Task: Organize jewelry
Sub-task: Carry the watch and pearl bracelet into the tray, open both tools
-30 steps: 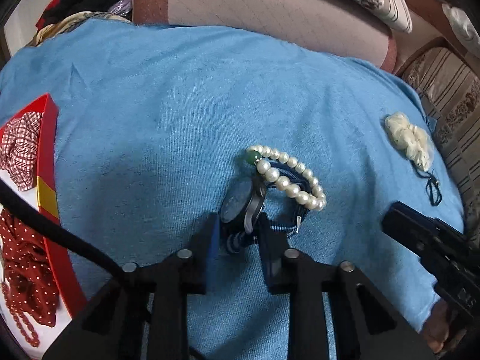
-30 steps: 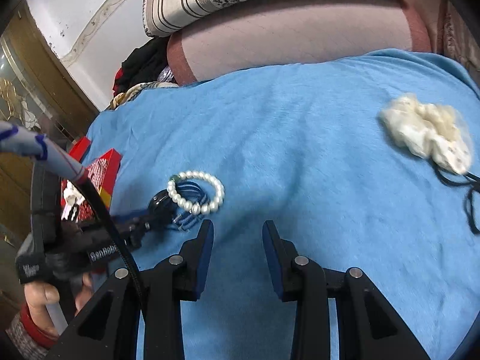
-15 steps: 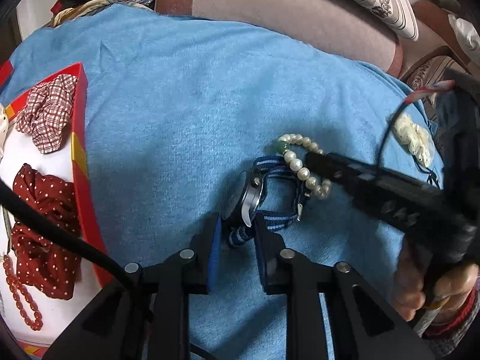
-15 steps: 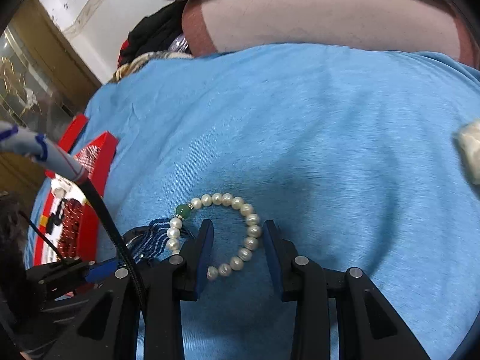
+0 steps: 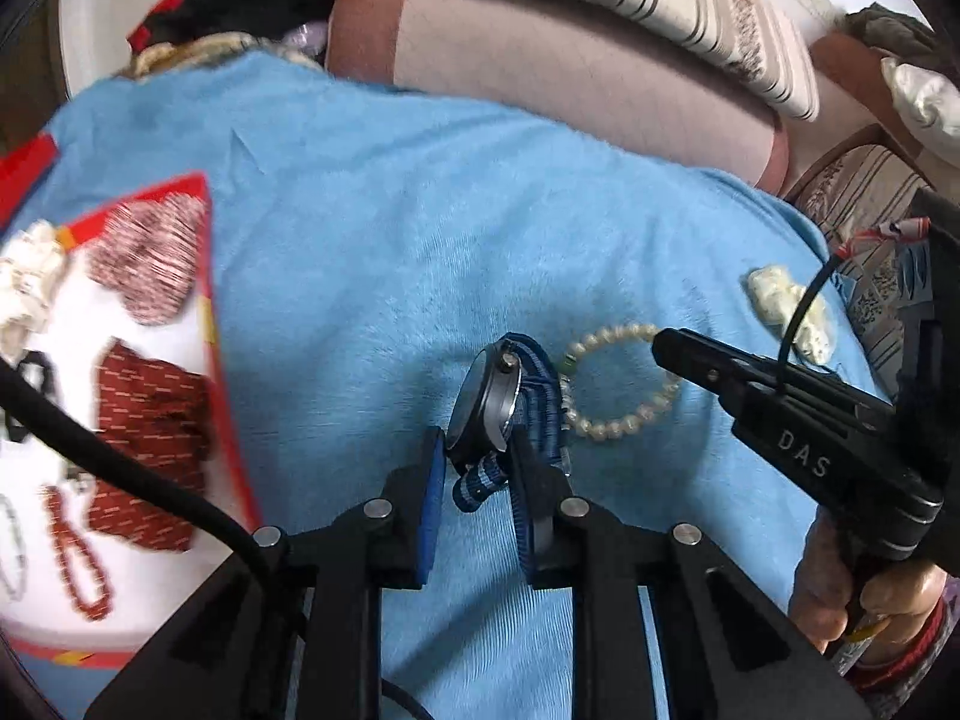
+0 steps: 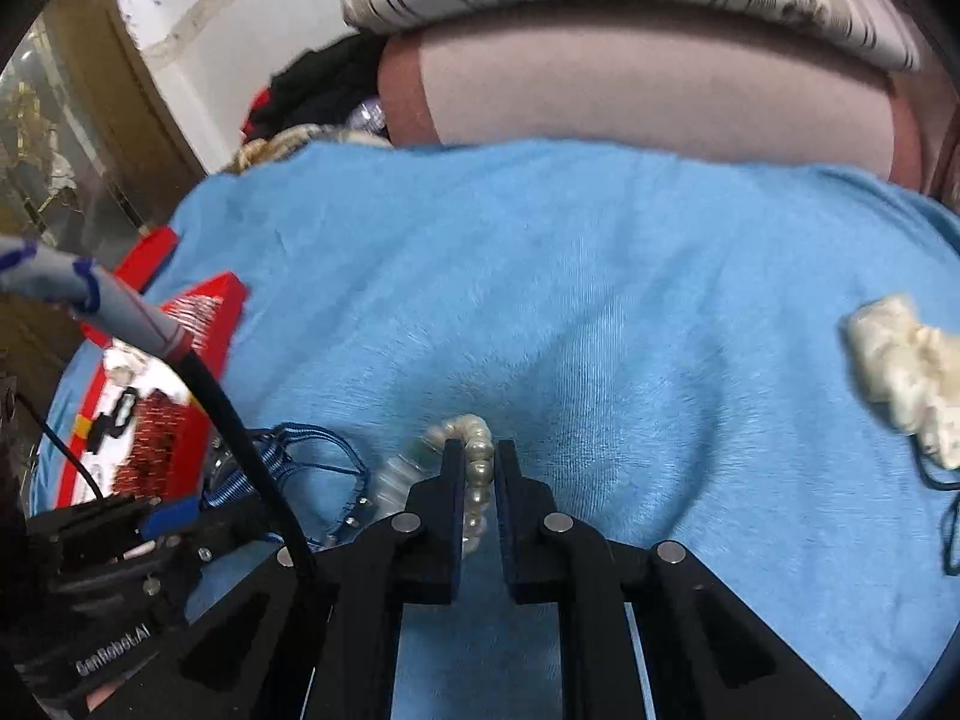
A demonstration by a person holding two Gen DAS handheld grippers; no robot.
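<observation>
Both grippers lift tangled jewelry off the blue blanket (image 5: 420,252). At lower centre of the left wrist view, the left gripper (image 5: 477,456) is closing, its jaws nearly together and clamped on the watch (image 5: 486,402) by its striped strap. At lower centre of the right wrist view, the right gripper (image 6: 480,462) is pinched tight on the pearl bracelet (image 6: 474,468). The step appears to be separating the two pieces; next, each likely travels to the red-rimmed tray (image 5: 207,300) at left, which calls for drawing them apart without snagging. A cream scrunchie (image 6: 906,360) lies apart at right.
</observation>
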